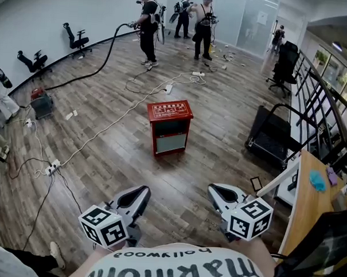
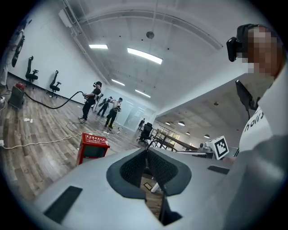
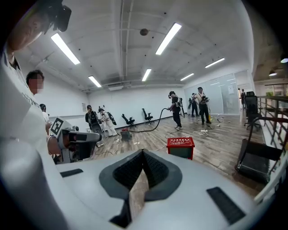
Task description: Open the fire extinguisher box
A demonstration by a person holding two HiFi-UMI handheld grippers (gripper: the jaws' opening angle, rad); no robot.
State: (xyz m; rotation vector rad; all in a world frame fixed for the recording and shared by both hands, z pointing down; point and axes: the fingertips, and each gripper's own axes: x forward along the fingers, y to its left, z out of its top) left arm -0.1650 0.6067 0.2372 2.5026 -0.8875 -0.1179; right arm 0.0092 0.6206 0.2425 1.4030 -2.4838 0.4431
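Note:
The red fire extinguisher box [image 1: 169, 126] stands upright on the wooden floor, its glass-fronted door facing me and closed. Both grippers hang low in front of me, well short of the box. My left gripper [image 1: 142, 191] is shut with nothing in it; in the left gripper view its jaws [image 2: 146, 152] meet at the tips, and the box [image 2: 93, 146] lies ahead to the left. My right gripper [image 1: 215, 192] is also shut and empty. In the right gripper view its tips [image 3: 143, 152] touch, with the box [image 3: 180, 147] ahead to the right.
White cables and power strips [image 1: 51, 168] trail over the floor left of the box. A treadmill [image 1: 274, 136] and a wooden desk [image 1: 311, 198] stand to the right. Several people [image 1: 148, 25] work at the far end near a black hose [image 1: 102, 60] and office chairs.

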